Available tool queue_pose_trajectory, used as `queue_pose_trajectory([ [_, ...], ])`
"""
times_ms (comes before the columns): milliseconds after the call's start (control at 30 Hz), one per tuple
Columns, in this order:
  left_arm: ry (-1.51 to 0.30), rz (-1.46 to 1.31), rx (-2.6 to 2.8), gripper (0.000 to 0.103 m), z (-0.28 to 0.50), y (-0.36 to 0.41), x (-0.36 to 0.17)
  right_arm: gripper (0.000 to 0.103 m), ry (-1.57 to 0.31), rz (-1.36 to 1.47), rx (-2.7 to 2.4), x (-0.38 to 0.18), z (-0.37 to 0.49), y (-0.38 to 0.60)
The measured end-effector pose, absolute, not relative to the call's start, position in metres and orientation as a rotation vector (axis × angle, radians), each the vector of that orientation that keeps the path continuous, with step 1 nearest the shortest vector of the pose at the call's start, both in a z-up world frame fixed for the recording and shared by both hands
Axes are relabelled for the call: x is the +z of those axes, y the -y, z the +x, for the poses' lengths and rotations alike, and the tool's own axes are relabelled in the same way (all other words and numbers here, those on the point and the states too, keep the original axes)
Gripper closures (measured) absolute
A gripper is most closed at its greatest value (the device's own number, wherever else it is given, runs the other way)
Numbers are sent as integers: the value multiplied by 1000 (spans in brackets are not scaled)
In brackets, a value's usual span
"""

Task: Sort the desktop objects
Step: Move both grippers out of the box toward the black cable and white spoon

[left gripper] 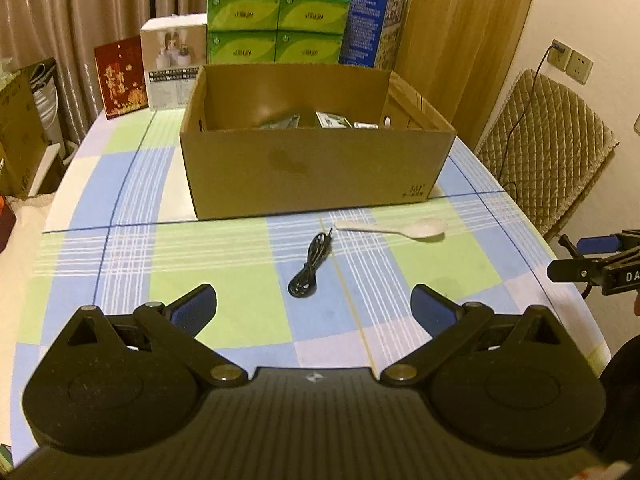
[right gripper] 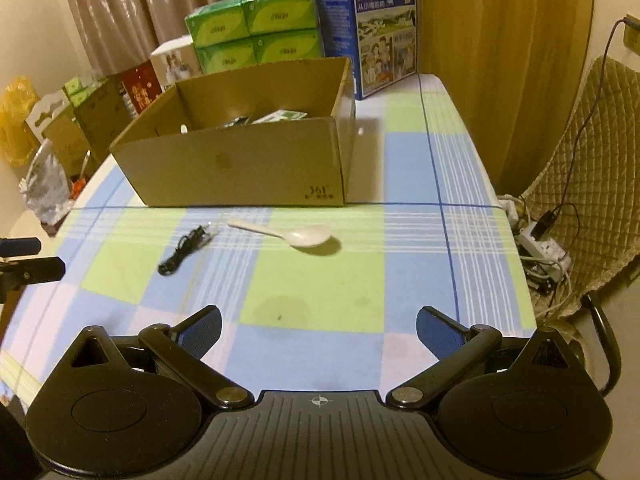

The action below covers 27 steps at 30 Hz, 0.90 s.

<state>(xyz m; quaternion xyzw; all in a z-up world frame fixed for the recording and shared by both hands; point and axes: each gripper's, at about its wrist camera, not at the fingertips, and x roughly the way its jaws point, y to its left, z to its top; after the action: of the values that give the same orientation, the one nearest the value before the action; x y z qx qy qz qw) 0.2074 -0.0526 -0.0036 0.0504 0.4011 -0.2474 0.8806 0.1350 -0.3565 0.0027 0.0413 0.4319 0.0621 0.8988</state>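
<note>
Blue ribbed pads face each other across a wide gap on the left claw (left gripper: 314, 306), whose matte black fingers are spread far apart and hold nothing; it hovers above the desk (left gripper: 224, 320), which is covered in a smooth cloth checked in pale blue, green and lilac with thin white stripes. Just ahead of that gap lies a thin black cable (left gripper: 308, 270), loosely bundled into a long loop with a small metal plug at its far end. To the right of the plug end rests a glossy white spoon (left gripper: 394, 227), its handle pointing towards the cable and its oval bowl away, close to but apart from the cable. Behind both stands an open brown cardboard box (left gripper: 316, 172), plain corrugated walls, printed mark at one lower corner, with several small packets inside, too dim to identify. The right claw (right gripper: 319, 332) is likewise wide open and empty, its blue pads well apart over a green square of cloth; from this view the spoon (right gripper: 298, 235) lies ahead and the cable (right gripper: 186, 250) further left, both just in front of the box (right gripper: 240, 168). Behind the box are stacked green tissue packs (right gripper: 256, 32) wrapped in shiny film, and a tall blue milk carton (right gripper: 372, 28).
</note>
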Motion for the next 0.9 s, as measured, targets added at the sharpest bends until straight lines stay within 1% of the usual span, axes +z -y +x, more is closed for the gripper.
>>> queue_pose_trajectory([
  [300, -858, 113, -555, 2, 221, 63, -32, 2, -872, -24, 179, -27, 149, 349],
  [433, -868, 121, -562, 2, 232, 69, -47, 2, -864, -23, 181, -40, 165, 353],
  [800, -872, 148, -593, 2, 261, 88, -91, 3, -801, -132, 243, -81, 205, 351],
  [867, -866, 151, -596, 2, 264, 90, -97, 5, -805, -128, 255, -88, 212, 352],
  [900, -867, 151, -596, 2, 266, 90, -101, 9, -805, -135, 263, -90, 215, 351],
])
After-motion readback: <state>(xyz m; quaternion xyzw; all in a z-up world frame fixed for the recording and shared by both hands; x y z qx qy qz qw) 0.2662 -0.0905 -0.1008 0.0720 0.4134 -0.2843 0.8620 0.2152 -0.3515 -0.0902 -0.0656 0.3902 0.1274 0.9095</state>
